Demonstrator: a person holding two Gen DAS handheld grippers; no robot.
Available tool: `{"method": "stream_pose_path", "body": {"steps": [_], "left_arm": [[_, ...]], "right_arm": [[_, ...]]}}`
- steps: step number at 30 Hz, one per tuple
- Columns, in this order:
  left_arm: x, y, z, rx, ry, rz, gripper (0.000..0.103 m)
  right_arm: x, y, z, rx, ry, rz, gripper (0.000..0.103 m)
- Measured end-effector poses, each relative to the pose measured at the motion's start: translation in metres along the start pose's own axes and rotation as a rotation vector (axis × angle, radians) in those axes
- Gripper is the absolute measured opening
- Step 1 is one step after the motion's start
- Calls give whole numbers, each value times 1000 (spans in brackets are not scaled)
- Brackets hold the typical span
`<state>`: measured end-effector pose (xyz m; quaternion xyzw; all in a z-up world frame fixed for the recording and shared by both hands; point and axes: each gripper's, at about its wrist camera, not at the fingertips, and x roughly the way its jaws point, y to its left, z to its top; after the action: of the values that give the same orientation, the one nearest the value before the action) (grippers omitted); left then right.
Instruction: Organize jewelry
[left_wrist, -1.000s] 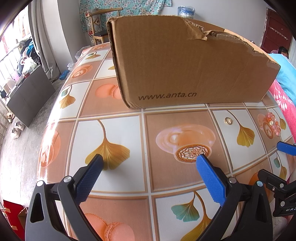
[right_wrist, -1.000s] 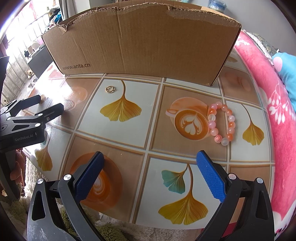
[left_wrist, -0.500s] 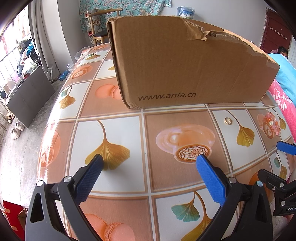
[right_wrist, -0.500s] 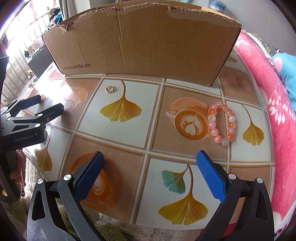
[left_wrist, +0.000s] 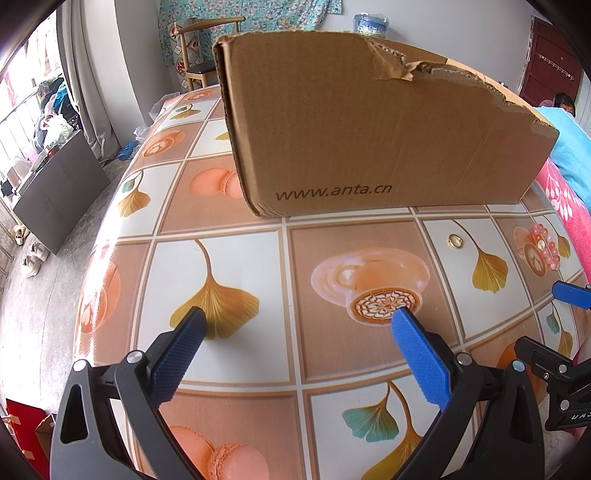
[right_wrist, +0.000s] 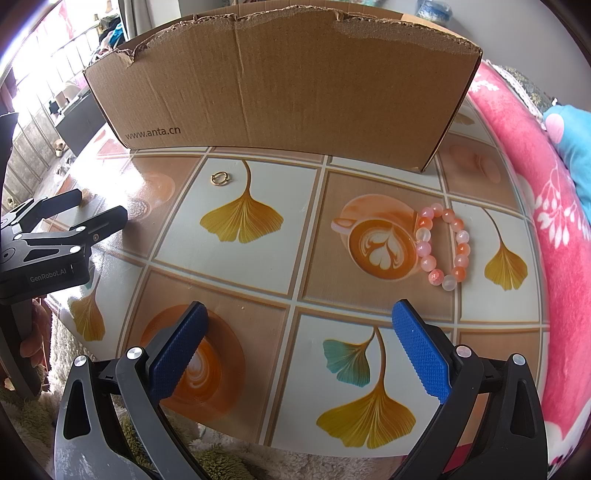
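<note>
A pink and orange bead bracelet (right_wrist: 445, 247) lies on the patterned table, ahead and right of my open right gripper (right_wrist: 297, 317). A small gold ring (right_wrist: 221, 178) rests further back on the left, near the cardboard box (right_wrist: 288, 88). In the left wrist view the same ring (left_wrist: 455, 240) and bracelet (left_wrist: 545, 246) lie far to the right, under the box (left_wrist: 369, 136). My left gripper (left_wrist: 299, 325) hovers open over the table with nothing between its fingers. The left gripper (right_wrist: 99, 210) also shows at the left edge of the right wrist view.
The table (right_wrist: 258, 266) carries a glossy cloth printed with leaves and coffee cups. A pink blanket (right_wrist: 535, 221) borders it on the right. A chair (left_wrist: 195, 62) and a dark cabinet (left_wrist: 59, 192) stand on the floor beyond the table's left side. A person (left_wrist: 563, 103) sits far right.
</note>
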<state>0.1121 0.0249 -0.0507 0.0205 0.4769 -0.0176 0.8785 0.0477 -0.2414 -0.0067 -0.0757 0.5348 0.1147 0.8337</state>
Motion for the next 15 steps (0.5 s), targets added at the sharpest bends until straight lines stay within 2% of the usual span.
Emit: {"method": "stream_pose_path", "body": {"steps": [15], "left_arm": [[2,0,1,4,10,-3,99]], "right_arm": [[0,1,-1,1,0,-1,95]]}}
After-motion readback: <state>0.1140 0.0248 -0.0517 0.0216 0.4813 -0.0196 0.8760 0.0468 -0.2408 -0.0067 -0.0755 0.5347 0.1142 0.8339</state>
